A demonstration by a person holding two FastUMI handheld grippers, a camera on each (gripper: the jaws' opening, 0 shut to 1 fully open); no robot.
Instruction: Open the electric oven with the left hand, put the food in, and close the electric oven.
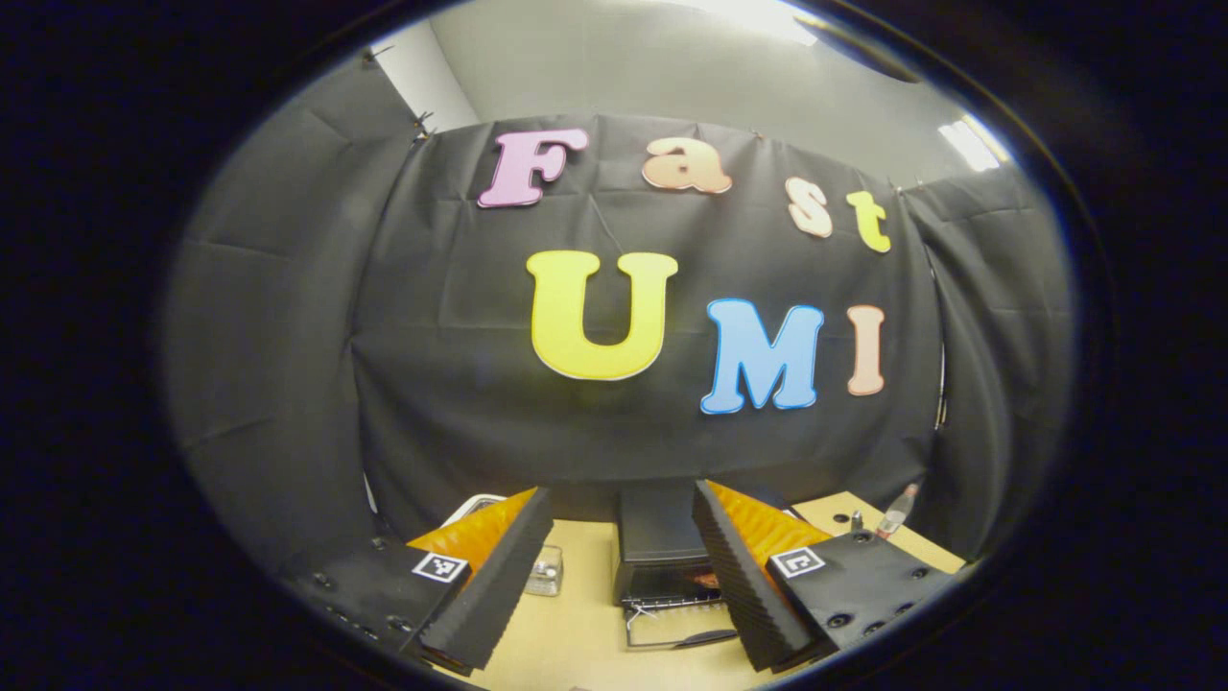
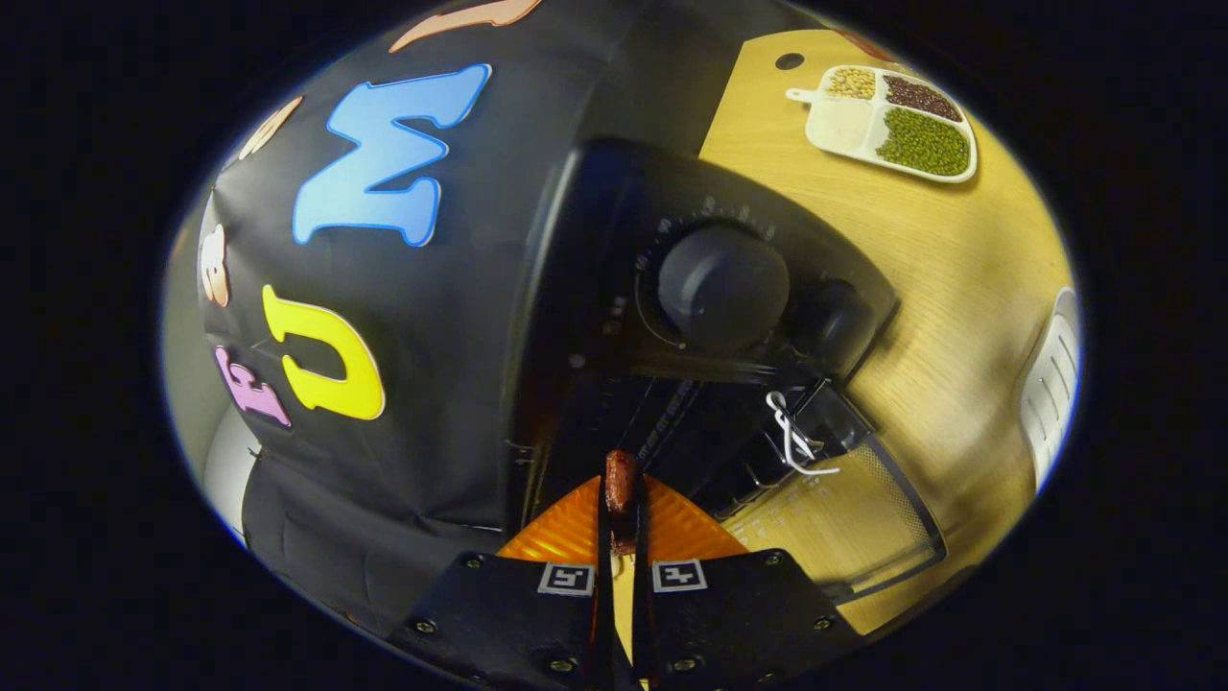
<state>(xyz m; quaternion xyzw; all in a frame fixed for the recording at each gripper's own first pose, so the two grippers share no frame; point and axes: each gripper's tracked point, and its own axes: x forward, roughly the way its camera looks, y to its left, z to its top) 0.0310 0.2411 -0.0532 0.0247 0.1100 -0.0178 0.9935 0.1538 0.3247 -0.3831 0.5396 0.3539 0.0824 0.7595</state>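
The right gripper [image 2: 622, 523] pinches a sausage [image 2: 620, 483] at the oven [image 2: 614, 317] (door [image 2: 844, 518] down); the left gripper [image 1: 622, 585] hangs spread, empty.

Oven [image 2: 710, 288] ahead of the right claw [image 2: 622, 537] looks like glossy black plastic, its door [image 2: 844, 509] glass; the surface [image 2: 959, 288] beside it is matt pale wood.

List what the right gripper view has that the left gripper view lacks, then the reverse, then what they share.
Right gripper view: the right tongs shut on a sausage, the oven's big knob, and a divided tray of beans.
Left gripper view: the left tongs open, a small clear container and a bottle.
Both: the oven with its door dropped open, on the wooden table.
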